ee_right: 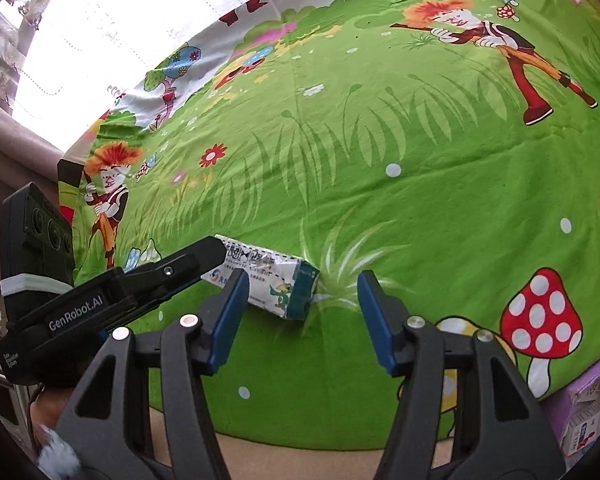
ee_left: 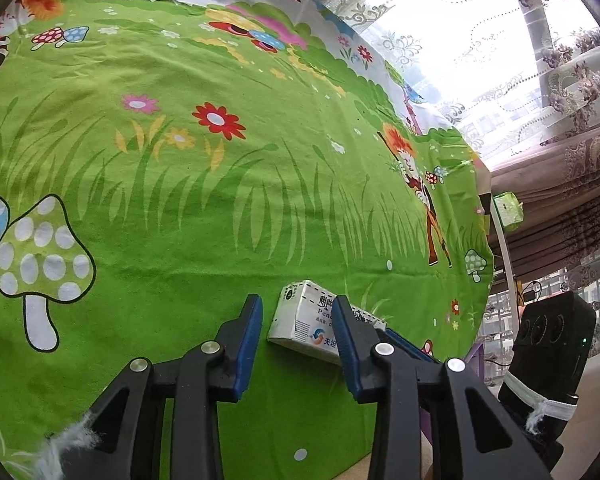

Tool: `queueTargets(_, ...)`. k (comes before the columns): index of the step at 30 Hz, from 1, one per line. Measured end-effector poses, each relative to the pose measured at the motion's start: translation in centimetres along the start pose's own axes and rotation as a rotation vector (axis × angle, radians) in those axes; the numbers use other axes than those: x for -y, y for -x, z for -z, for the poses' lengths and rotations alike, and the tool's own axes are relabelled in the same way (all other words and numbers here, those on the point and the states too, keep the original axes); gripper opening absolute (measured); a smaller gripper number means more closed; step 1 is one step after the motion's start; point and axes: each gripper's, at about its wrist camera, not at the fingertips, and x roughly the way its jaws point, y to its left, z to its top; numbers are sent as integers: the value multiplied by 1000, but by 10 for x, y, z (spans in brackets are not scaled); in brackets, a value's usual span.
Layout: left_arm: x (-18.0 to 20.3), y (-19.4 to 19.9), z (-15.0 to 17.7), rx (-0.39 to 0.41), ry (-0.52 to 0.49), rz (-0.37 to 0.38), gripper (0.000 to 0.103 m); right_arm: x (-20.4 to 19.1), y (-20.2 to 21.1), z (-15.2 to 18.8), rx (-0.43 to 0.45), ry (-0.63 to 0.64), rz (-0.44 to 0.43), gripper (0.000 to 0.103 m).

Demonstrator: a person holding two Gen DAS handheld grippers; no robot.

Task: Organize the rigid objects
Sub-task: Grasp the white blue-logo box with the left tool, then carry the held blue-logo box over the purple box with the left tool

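Observation:
A white medicine box (ee_left: 304, 320) with blue print and a teal end (ee_right: 276, 280) lies on the green cartoon cloth (ee_left: 220, 208) near its front edge. My left gripper (ee_left: 297, 299) is lowered over the box's left end. Its right finger (ee_left: 350, 344) crosses in front of the box, and a strip of green shows between the left pad (ee_left: 250, 344) and the box. In the right wrist view the left gripper (ee_right: 204, 258) reaches in from the left over that end. My right gripper (ee_right: 304, 276) stands open, wide, just short of the teal end and touches nothing.
The cloth's front edge (ee_right: 300, 440) runs just below both grippers, with a beige surface under it. A purple bin (ee_right: 580, 412) with cartons sits at the lower right. Lace curtains (ee_left: 500, 60) and a window lie beyond the far edge. A green packet (ee_left: 508, 210) sits off the cloth's right side.

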Motion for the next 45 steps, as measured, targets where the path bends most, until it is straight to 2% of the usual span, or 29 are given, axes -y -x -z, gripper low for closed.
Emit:
queueTargets(2,0,-2,1,-11,10,22,32,-3,-2,0,7,16,-2,58)
queueTargets(5,1,-1,6,-9,18,20,32,-8,-5,1,2,44,-30,46)
queueTargets(12,3,7,22,-18,43,46,31,-14,6,9,27,96,5,42)
queueTargets(29,57,27,67,-13,-22,141,31,-8,86,49,165,159,80,41)
queueTargets(45,121,18,113,-72,-137,172,31,38,152,89,237,92,132,41)
